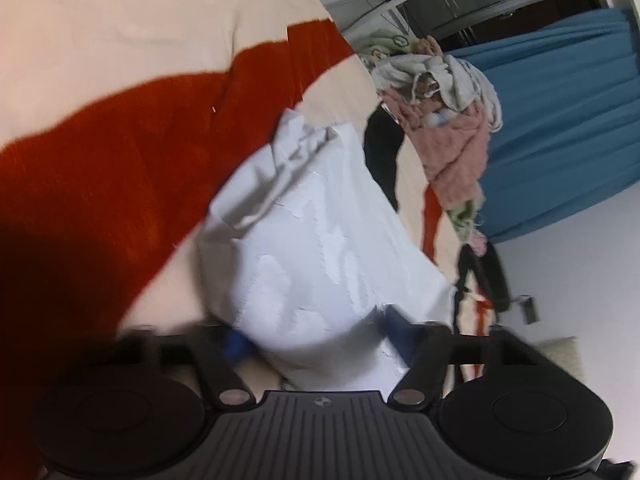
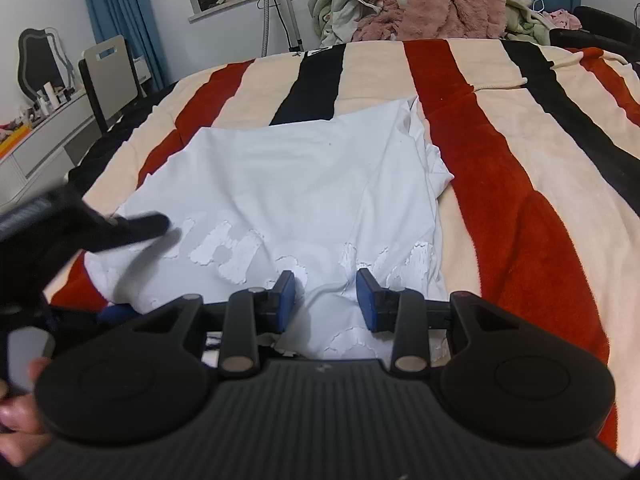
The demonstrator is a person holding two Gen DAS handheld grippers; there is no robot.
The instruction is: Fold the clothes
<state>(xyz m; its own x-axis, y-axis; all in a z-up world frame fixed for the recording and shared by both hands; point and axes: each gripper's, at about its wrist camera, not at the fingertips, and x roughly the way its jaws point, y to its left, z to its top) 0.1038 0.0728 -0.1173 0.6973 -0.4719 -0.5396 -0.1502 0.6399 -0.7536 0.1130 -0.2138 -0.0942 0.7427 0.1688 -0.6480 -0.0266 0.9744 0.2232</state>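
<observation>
One white T-shirt point(image 2: 288, 184) lies flat on the striped bed blanket point(image 2: 500, 184). The left claw point(image 2: 132, 226) is blurred at its left edge; I cannot tell its state. The right claw point(image 2: 326, 300) is clamped on the shirt's near hem. The raised white lettering is not readable.

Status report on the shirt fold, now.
Left gripper astride a bunched shirt edge, grip unclear through blur. Right gripper at the near hem, fabric puckered between pads, grip unclear. Shirt flat on striped blanket. Nothing in the way.
</observation>
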